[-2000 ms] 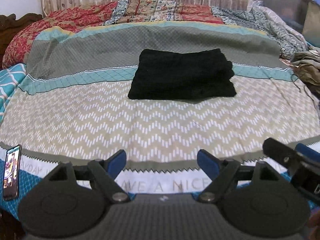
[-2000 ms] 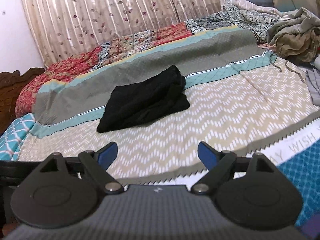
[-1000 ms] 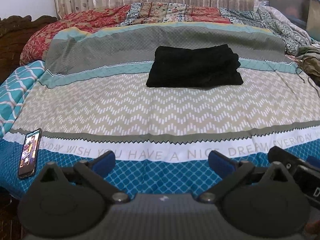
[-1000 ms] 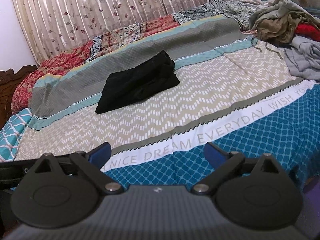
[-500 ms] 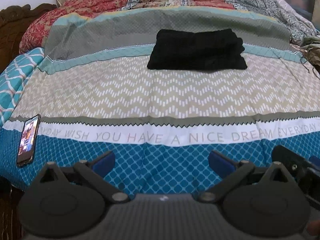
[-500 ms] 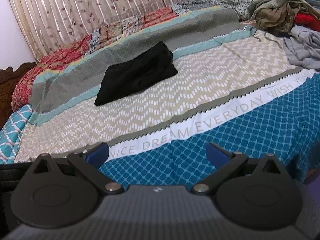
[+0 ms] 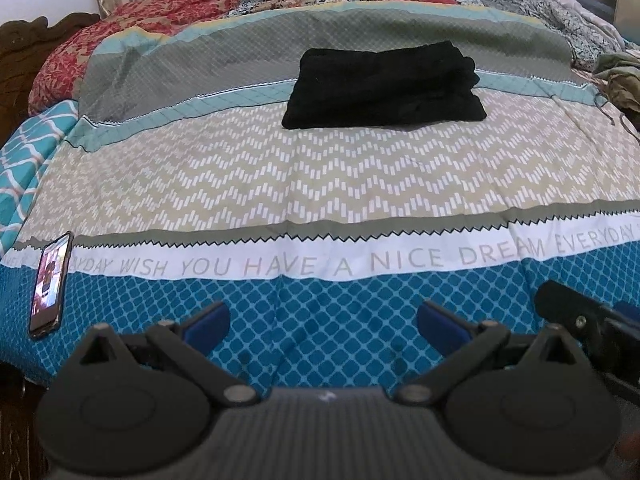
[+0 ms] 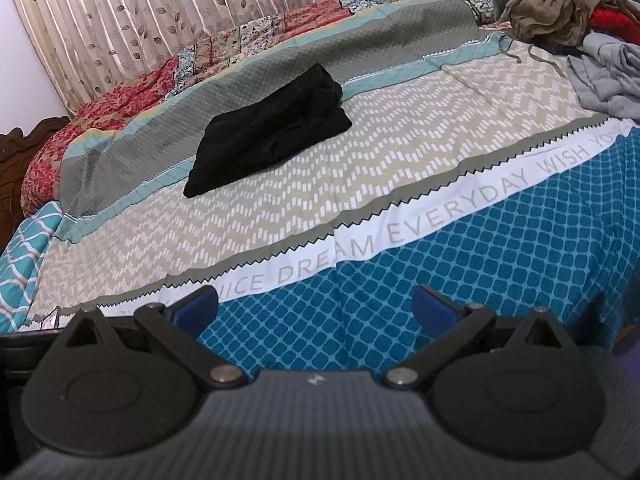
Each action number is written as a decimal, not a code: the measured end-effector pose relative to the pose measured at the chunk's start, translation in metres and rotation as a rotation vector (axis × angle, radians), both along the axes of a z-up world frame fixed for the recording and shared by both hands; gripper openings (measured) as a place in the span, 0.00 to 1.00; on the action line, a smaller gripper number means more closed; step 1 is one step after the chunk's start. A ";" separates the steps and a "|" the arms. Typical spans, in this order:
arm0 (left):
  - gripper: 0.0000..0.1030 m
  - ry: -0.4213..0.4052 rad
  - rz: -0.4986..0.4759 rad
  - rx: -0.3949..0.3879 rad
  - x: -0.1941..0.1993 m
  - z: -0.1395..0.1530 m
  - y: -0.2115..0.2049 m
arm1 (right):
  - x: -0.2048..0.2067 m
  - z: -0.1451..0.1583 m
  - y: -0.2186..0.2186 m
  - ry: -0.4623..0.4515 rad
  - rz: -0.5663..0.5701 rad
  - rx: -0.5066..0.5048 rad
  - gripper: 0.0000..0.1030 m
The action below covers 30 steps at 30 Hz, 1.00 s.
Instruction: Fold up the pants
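Observation:
Black pants lie folded in a compact rectangle on the bed, far ahead of both grippers; they also show in the right wrist view. My left gripper is open and empty, held over the blue near edge of the bedspread. My right gripper is open and empty, also back over the blue edge. The right gripper's body shows at the right of the left wrist view.
A phone lies on the bedspread's near left edge. A pile of loose clothes sits at the far right of the bed. The patterned bedspread reaches back to a curtain. A dark wooden bed frame stands at the left.
Both grippers have pulled back from the folded pants toward the near edge of the bed, staying open. The pants have not moved.

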<state>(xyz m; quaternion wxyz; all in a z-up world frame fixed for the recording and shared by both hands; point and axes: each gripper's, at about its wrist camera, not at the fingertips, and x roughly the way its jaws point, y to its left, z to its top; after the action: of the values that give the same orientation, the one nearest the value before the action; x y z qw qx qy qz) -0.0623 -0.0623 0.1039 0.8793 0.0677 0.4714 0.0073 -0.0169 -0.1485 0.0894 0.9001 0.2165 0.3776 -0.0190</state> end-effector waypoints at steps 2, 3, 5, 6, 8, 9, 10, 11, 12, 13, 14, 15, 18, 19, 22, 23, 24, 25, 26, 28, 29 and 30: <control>1.00 0.003 0.001 0.002 0.000 -0.002 0.000 | 0.001 -0.001 0.000 0.005 -0.001 0.003 1.00; 1.00 0.006 0.001 0.001 0.000 -0.003 0.000 | 0.001 -0.002 0.000 0.007 -0.001 0.004 1.00; 1.00 0.012 0.004 0.000 0.001 -0.005 0.001 | 0.001 -0.003 0.000 0.011 0.000 0.004 1.00; 1.00 0.016 0.006 -0.002 0.002 -0.005 0.001 | 0.002 -0.003 0.000 0.012 0.001 0.004 1.00; 1.00 0.019 0.010 -0.005 0.002 -0.006 0.002 | 0.002 -0.004 -0.001 0.014 0.001 0.005 1.00; 1.00 0.021 0.010 -0.004 0.003 -0.007 0.002 | 0.003 -0.005 -0.001 0.016 0.002 0.005 1.00; 1.00 0.023 0.010 -0.003 0.003 -0.008 0.002 | 0.003 -0.005 -0.001 0.019 0.001 0.006 1.00; 1.00 0.024 0.010 -0.003 0.003 -0.008 0.003 | 0.003 -0.006 -0.001 0.021 0.002 0.007 1.00; 1.00 0.026 0.011 -0.002 0.003 -0.009 0.003 | 0.003 -0.007 -0.001 0.023 0.002 0.008 1.00; 1.00 0.028 0.011 -0.001 0.004 -0.010 0.003 | 0.004 -0.007 -0.002 0.026 0.003 0.010 1.00; 1.00 0.030 0.011 -0.001 0.004 -0.011 0.003 | 0.004 -0.008 -0.002 0.028 0.003 0.010 1.00; 1.00 0.033 0.012 -0.001 0.004 -0.011 0.003 | 0.004 -0.009 -0.002 0.030 0.004 0.011 1.00; 1.00 0.047 0.011 0.005 0.004 -0.015 0.003 | 0.005 -0.010 -0.001 0.037 0.004 0.012 1.00; 1.00 0.049 0.011 0.006 0.005 -0.015 0.004 | 0.005 -0.010 -0.001 0.039 0.004 0.013 1.00; 1.00 0.066 0.017 0.015 0.005 -0.018 0.004 | 0.005 -0.012 -0.001 0.046 0.004 0.016 1.00; 1.00 0.073 0.021 0.017 0.006 -0.020 0.005 | 0.006 -0.012 -0.001 0.048 0.005 0.016 1.00; 1.00 0.075 0.025 0.017 0.006 -0.020 0.006 | 0.006 -0.013 -0.001 0.050 0.005 0.017 1.00; 1.00 0.078 0.028 0.017 0.006 -0.021 0.007 | 0.006 -0.013 -0.001 0.053 0.005 0.017 1.00; 1.00 0.081 0.028 0.016 0.006 -0.022 0.008 | 0.006 -0.014 -0.001 0.055 0.006 0.018 1.00; 1.00 0.081 0.027 0.019 0.007 -0.023 0.008 | 0.006 -0.014 0.000 0.059 0.007 0.018 1.00; 1.00 0.078 0.029 0.022 0.007 -0.022 0.009 | 0.006 -0.014 0.000 0.060 0.007 0.017 1.00; 1.00 0.075 0.032 0.026 0.007 -0.022 0.010 | 0.006 -0.014 0.000 0.061 0.008 0.017 1.00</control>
<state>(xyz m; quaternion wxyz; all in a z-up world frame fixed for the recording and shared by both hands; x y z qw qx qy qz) -0.0555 -0.0525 0.0816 0.8599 0.0717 0.5048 0.0246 -0.0108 -0.1482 0.0751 0.8864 0.2217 0.4059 -0.0187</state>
